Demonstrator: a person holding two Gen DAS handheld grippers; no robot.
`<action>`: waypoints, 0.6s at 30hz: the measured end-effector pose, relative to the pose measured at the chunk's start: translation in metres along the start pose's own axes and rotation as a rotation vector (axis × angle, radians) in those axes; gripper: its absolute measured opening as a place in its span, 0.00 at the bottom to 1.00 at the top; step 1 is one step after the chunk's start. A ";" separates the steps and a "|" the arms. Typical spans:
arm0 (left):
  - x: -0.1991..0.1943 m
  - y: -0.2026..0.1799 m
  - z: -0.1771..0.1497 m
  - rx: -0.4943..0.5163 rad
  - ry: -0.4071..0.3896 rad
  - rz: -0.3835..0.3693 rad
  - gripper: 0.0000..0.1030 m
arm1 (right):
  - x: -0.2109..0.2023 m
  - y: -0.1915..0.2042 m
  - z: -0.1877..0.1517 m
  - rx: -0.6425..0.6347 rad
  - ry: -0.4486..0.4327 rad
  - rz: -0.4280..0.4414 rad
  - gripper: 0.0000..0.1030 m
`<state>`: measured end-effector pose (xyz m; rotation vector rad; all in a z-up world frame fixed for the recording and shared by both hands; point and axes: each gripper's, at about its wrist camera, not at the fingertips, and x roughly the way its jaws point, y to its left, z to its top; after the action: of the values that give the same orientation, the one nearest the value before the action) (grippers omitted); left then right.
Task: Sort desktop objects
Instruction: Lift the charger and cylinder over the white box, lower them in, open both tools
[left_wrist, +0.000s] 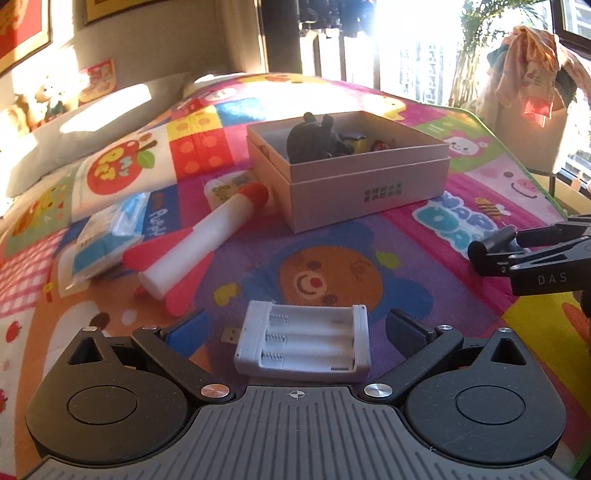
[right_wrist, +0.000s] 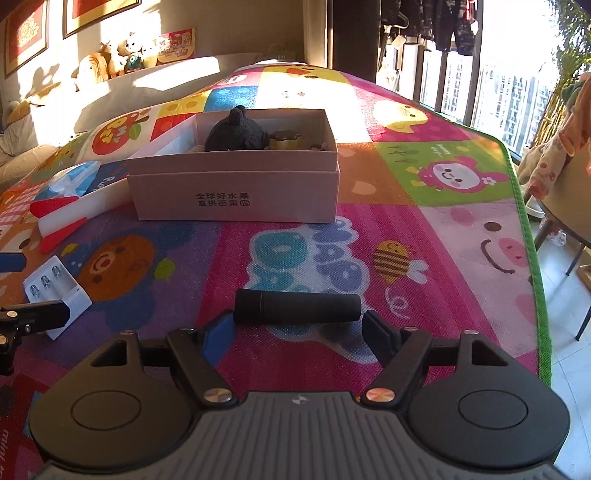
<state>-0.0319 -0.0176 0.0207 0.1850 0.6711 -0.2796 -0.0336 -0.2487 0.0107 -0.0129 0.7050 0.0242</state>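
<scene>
Fingers of my right gripper stand spread, one at each end of the black cylinder, which lies crosswise on the play mat toward its near edge; whether the pads press its ends I cannot tell. Fingers of my left gripper are also spread, flanking the white battery holder without touching it. The cardboard box, already holding a dark plush toy, sits mid-mat. Risks: an end-to-end grip on a round body may let the cylinder pivot or roll free; the holder's smooth walls may slip; both grippers converging on the box could collide.
</scene>
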 end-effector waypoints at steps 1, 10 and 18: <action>0.002 0.001 0.001 -0.001 0.008 -0.004 1.00 | 0.000 -0.001 0.000 0.003 0.001 0.001 0.76; 0.024 0.010 0.000 -0.069 0.117 -0.030 1.00 | -0.001 -0.002 -0.001 0.015 -0.004 -0.011 0.84; 0.025 0.004 -0.002 -0.064 0.091 -0.032 1.00 | 0.002 -0.001 0.000 0.008 0.008 -0.006 0.85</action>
<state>-0.0130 -0.0187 0.0037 0.1269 0.7723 -0.2811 -0.0322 -0.2493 0.0097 -0.0072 0.7132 0.0159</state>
